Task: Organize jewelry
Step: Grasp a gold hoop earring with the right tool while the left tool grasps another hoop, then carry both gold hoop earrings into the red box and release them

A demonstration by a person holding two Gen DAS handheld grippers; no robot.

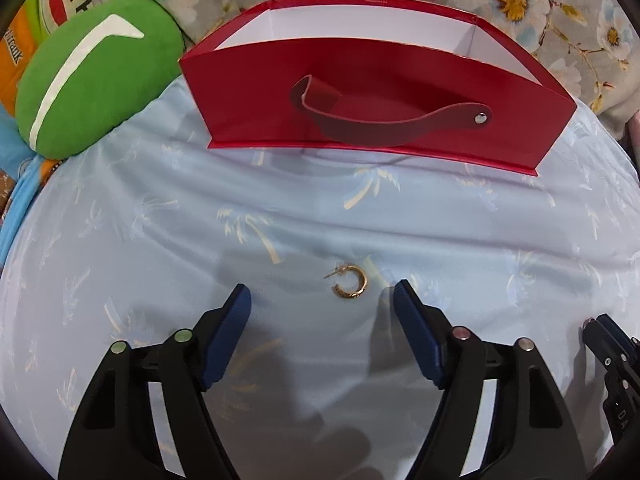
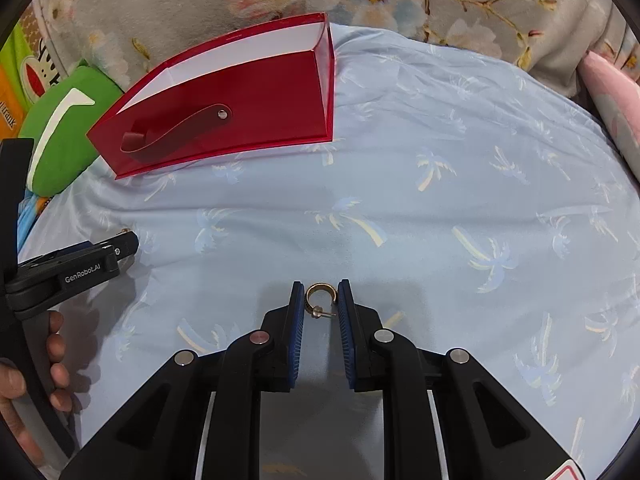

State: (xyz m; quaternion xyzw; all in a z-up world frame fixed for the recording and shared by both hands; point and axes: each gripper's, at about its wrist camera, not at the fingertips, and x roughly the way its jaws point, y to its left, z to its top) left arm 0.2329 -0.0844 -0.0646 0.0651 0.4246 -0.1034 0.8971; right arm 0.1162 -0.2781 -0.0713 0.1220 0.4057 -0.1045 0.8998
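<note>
The right gripper (image 2: pixel 320 294) is clamping a gold hoop earring (image 2: pixel 318 296) on the bedsheet (image 2: pixel 440 200), near the red box (image 2: pixel 240 92). The left gripper (image 1: pixel 322 292) is standing wide open, empty, around a second earring (image 1: pixel 351 281) lying in front of the box.

Palm-print blue bedsheet (image 2: pixel 420 128) with red box (image 2: pixel 240 92), gold earring (image 1: pixel 350 282), green cushion (image 1: pixel 96 80).

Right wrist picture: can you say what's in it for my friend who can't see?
The right gripper has its jaws closed on a small gold hoop earring over a pale blue bedsheet. A red box stands open farther back on the left.
</note>
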